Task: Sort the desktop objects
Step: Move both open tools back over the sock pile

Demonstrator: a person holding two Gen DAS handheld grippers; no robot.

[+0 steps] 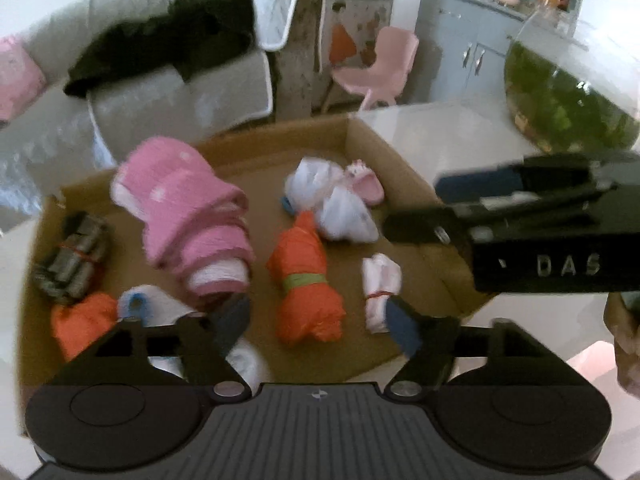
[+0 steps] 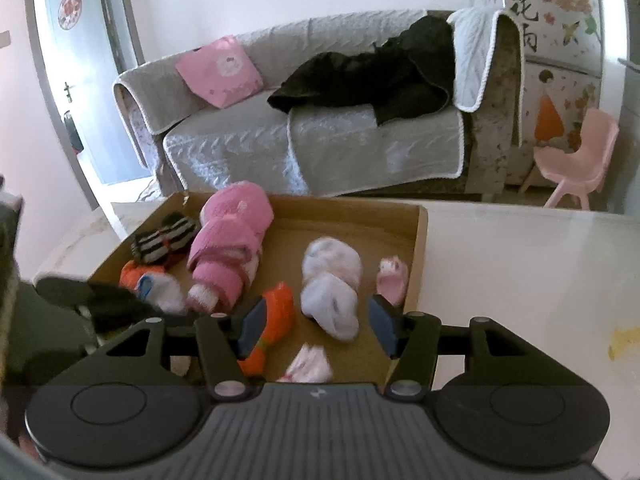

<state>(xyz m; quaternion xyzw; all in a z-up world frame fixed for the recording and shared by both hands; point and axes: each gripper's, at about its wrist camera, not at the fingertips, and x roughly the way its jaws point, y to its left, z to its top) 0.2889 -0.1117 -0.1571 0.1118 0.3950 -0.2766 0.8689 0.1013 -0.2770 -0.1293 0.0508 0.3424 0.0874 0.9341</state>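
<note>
A shallow cardboard box [image 1: 376, 140] on a white table holds rolled sock bundles. In the left wrist view: a big pink bundle [image 1: 188, 216], an orange bundle with a green band [image 1: 304, 284], a white bundle [image 1: 336, 204], a small white-pink bundle [image 1: 380, 288], a striped dark bundle [image 1: 72, 256] and an orange-and-white pair [image 1: 104, 316]. My left gripper [image 1: 316, 324] is open and empty above the box's near part. My right gripper [image 2: 316, 324] is open and empty over the box [image 2: 420, 240], near the orange bundle [image 2: 272, 320] and white bundle [image 2: 332, 292]. It also shows in the left wrist view [image 1: 520, 208].
A pink slipper-like sock [image 2: 392, 280] lies by the box's right wall. The white table [image 2: 520, 272] extends right of the box. A grey sofa [image 2: 320, 140] with a pink cushion, a pink chair [image 2: 576, 160] and a fish tank [image 1: 568, 104] stand beyond.
</note>
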